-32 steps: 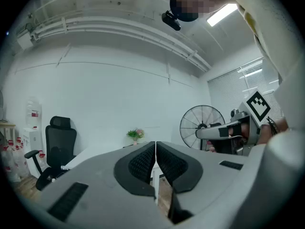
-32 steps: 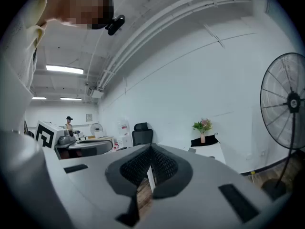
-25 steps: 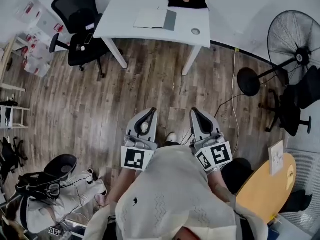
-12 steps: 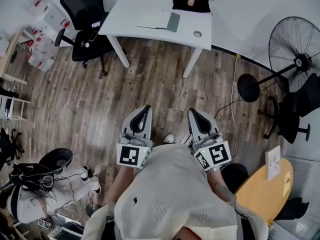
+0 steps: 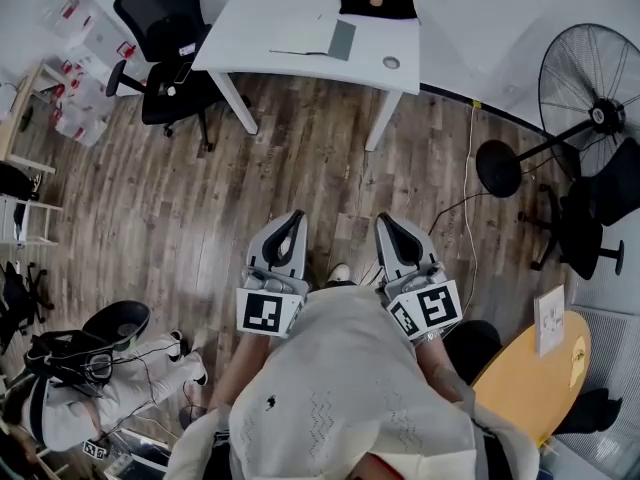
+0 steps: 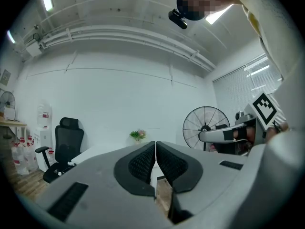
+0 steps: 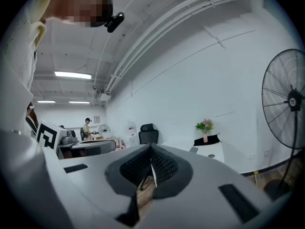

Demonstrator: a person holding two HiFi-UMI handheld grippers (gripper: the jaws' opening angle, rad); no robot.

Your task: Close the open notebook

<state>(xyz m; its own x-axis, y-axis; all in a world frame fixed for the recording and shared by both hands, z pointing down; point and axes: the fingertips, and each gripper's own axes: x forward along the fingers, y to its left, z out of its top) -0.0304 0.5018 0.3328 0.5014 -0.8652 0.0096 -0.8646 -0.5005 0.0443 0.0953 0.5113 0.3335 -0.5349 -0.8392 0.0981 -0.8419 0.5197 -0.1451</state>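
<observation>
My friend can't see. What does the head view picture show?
A person stands on a wooden floor, holding a left claw and a right claw, both shut. Far ahead, an open notebook lies on a white desk.

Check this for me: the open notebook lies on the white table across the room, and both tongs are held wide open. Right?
Not quite: the tongs are shut, not open. The left gripper view shows the left tongs with jaws together and nothing between them, and the right gripper view shows the same for the right tongs. The rest stands: the open notebook lies on the white table across the room.
</observation>
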